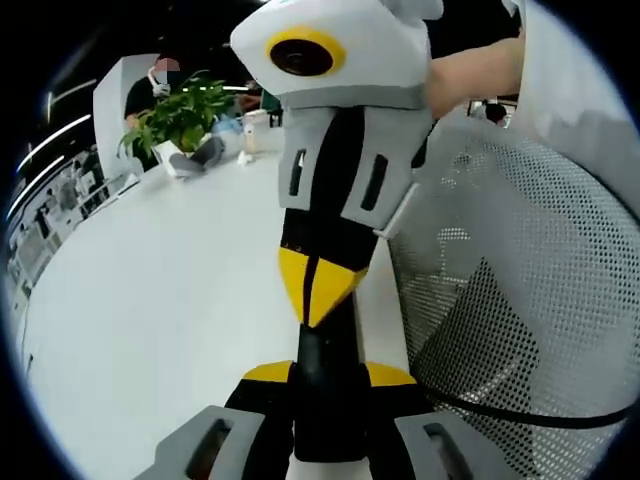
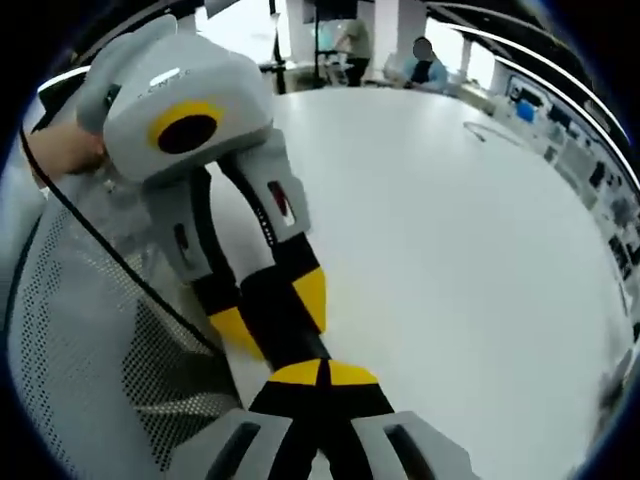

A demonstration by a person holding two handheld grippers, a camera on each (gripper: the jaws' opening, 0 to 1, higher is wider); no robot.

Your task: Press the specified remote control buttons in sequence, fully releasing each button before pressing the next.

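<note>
- Yellow-tipped left tongs [image 1: 325,375] and right tongs [image 2: 322,378] grasp one black bar-shaped remote [image 1: 322,355] between them.
- Steady it above white tabletop [image 1: 170,300]; press squarely, release fully.

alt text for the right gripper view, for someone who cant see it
The right gripper, fingers shut, meets the tips of the left gripper coming in from the left, above a white table. White mesh fabric lies at the left, and people sit at the table's far edge.
</note>
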